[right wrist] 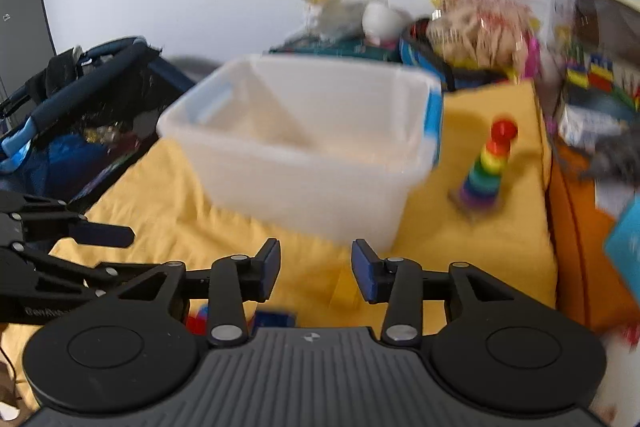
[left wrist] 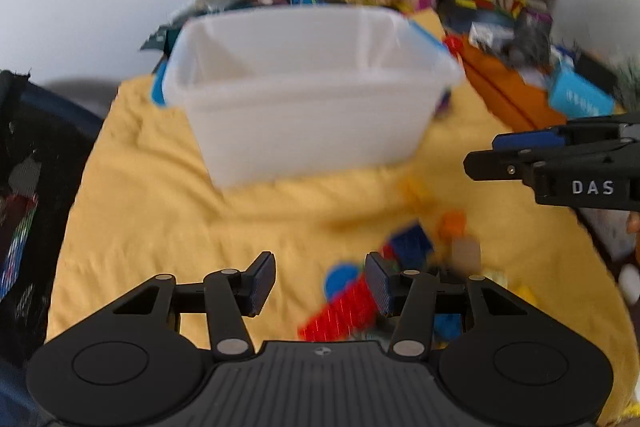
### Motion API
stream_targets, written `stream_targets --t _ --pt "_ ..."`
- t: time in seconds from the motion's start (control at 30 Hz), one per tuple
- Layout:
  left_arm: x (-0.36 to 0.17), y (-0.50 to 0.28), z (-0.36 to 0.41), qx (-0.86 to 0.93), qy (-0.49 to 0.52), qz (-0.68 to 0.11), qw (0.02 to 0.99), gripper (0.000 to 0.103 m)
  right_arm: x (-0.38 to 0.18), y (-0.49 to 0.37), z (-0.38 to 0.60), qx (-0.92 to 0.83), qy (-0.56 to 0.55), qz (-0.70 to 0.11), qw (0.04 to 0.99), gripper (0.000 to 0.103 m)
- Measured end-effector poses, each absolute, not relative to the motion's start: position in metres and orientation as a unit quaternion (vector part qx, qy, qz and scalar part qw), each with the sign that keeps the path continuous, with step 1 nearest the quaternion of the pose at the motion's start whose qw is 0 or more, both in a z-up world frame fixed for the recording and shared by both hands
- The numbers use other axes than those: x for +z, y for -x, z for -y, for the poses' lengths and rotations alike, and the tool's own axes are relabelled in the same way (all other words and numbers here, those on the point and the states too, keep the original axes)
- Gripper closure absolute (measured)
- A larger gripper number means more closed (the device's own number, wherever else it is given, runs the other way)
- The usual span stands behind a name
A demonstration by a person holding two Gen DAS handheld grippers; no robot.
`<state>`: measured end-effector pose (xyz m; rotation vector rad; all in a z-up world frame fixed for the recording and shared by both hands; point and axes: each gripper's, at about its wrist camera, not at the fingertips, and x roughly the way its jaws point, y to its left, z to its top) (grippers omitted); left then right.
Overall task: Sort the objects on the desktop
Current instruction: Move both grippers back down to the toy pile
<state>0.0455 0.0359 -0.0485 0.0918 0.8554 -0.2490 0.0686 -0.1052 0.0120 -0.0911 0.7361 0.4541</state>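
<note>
Left gripper (left wrist: 320, 285) and right gripper (right wrist: 316, 273) are hanging released, empty, over the near toy blocks (left wrist: 404, 267); the bin (left wrist: 308, 91) is sitting farther back. Blocks crowd together, risking a double grab.

The wrinkled yellow cloth (left wrist: 152, 211) lies bare left of and in front of the translucent white plastic bin (left wrist: 304, 87), giving open passage there. To the right, a blurred heap of red, blue and orange toy blocks (left wrist: 400, 267) crowds the near cloth. A rainbow ring-stacking tower (right wrist: 486, 167) stands just right of the bin, and piled toys and bags (right wrist: 472, 27) line the wall behind it.
</note>
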Motion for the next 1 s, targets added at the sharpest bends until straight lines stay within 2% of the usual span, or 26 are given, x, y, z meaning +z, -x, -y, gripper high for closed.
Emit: stream_targets --t 0.4,0.63,0.8,0.87,0.93,1.0 --pt "-0.091 0.008 -0.028 -0.146 -0.067 -0.471 0.868 0.049 -0.041 0.003 0.095 0.246 0.105 -0.414 0.870 0.059" --pt "-0.102 0.019 -0.017 -0.182 -0.068 -0.492 0.849 0.049 -0.055 0.020 0.084 0.267 0.123 -0.432 0.853 0.064" --pt "-0.093 0.021 -0.014 -0.184 -0.075 -0.467 0.862 0.049 -0.046 0.018 0.087 0.256 0.118 -0.415 0.865 0.065" --pt "-0.089 0.017 -0.013 -0.180 -0.070 -0.463 0.865 0.049 -0.043 0.009 0.086 0.245 0.122 -0.406 0.872 0.068" --pt "-0.087 0.015 -0.013 -0.177 -0.067 -0.462 0.867 0.049 -0.046 -0.002 0.084 0.238 0.133 -0.406 0.872 0.077" --pt "-0.086 0.013 -0.013 -0.176 -0.065 -0.461 0.867 0.049 -0.054 -0.013 0.081 0.244 0.147 -0.415 0.864 0.079"
